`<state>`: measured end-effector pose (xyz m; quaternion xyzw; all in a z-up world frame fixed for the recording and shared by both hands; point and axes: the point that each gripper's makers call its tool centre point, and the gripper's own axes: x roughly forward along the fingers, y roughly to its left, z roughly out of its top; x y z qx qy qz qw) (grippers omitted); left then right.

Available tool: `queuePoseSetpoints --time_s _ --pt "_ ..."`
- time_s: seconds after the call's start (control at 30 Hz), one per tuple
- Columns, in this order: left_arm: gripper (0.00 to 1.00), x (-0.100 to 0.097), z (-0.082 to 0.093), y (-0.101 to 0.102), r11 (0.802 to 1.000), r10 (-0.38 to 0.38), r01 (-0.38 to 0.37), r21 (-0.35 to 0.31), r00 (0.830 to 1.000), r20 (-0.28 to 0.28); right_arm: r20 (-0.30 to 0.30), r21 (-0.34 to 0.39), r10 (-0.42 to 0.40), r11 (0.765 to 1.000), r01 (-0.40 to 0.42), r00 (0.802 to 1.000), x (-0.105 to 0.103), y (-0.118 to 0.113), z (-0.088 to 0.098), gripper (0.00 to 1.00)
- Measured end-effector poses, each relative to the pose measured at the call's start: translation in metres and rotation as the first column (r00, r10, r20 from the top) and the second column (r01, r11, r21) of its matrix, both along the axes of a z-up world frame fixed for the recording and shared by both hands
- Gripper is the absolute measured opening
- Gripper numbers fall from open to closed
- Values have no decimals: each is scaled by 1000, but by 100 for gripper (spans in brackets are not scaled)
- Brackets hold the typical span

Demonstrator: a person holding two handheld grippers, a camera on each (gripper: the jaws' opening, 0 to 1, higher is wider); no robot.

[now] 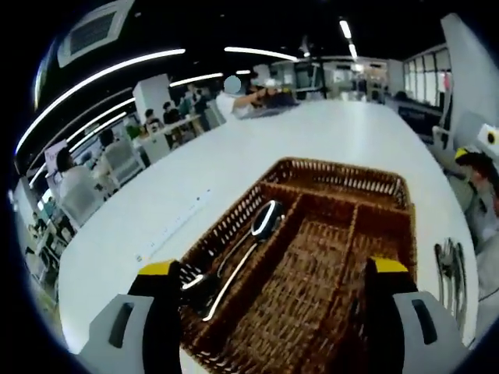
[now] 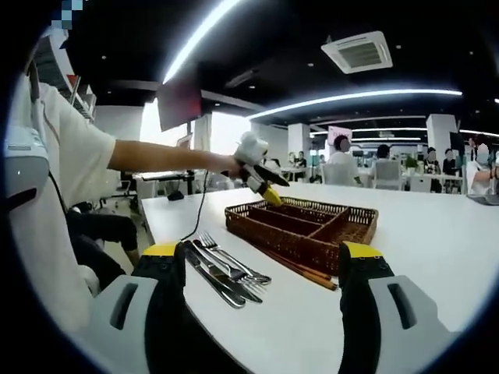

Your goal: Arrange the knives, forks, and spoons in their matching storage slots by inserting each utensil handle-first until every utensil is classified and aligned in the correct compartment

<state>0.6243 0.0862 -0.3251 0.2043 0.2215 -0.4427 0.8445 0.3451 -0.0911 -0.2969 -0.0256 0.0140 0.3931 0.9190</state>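
Item: basket (image 1: 327, 175), brown wicker, divided into long slots plus a cross slot at its far end; it stands on the white desk (image 1: 234, 164), near one long edge.

Item: spoons (image 1: 257, 234), dark-handled, lying along the basket's outer left slot in the left gripper view, bowls toward the far end.

Item: forks (image 2: 234, 265) and knives (image 2: 214, 280), loose in a small pile on the desk just beside the basket (image 2: 300, 226), toward the near edge in the right gripper view. The same pile shows at the right of the left gripper view (image 1: 451, 269). A pair of chopsticks (image 2: 300, 269) lies along the basket's near wall.

Item: left gripper (image 1: 269, 312), hovering over the basket's near end, jaws wide apart, holding nothing. It also appears in the right gripper view (image 2: 261, 183), above the basket.

Item: right gripper (image 2: 261, 300), low over the desk facing the pile, jaws wide apart, holding nothing.

Judgement: the spoon slot looks served; forks and knives are not yet sorted. To do the next pick well, take one utensil only, gripped near the head so the handle leads, and separate it from its overlapping neighbours before lifting. Enter the slot parallel to its walls.
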Motion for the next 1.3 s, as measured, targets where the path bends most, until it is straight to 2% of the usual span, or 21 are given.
queuePoseSetpoints --time_s 0.1,0.2,0.33,0.5,0.63,0.77,1.03,1.17,1.2,1.3 --pt "100 -3 -2 10 999 54 -54 8 998 -12 1 -2 4 1000 -4 1000 -1 4 -1 83" --pt "100 -6 -2 15 998 62 -62 6 998 7 0 -2 11 1000 -11 1000 -1 8 -1 83" --pt "100 -8 -8 24 993 115 -115 -15 993 -16 11 -4 10 1000 -10 1000 0 9 4 83" --pt "100 -18 -9 25 992 120 -120 -29 993 5 8 -1 2 1000 -2 1000 5 8 3 83" --pt "100 -21 -11 33 988 153 -153 -2 988 22 5 12 6 1000 -6 1000 8 8 0 83" --pt "100 -32 -9 31 987 159 -158 -41 987 9 -7 6 -2 1000 2 1000 12 5 -6 83" --pt "100 -48 -5 26 983 166 -164 -87 986 24 -21 13 -10 1000 10 1000 11 -1 -9 82" --pt "100 -53 -8 26 982 168 -166 -86 986 15 -23 13 -9 1000 9 1000 11 -1 -9 82" --pt "100 -55 -10 27 983 168 -165 -82 985 25 -22 26 -2 1000 3 1000 10 0 -7 82" --pt "100 -63 -5 31 975 193 -189 -121 981 26 -16 67 10 998 -9 1000 7 -1 1 82"
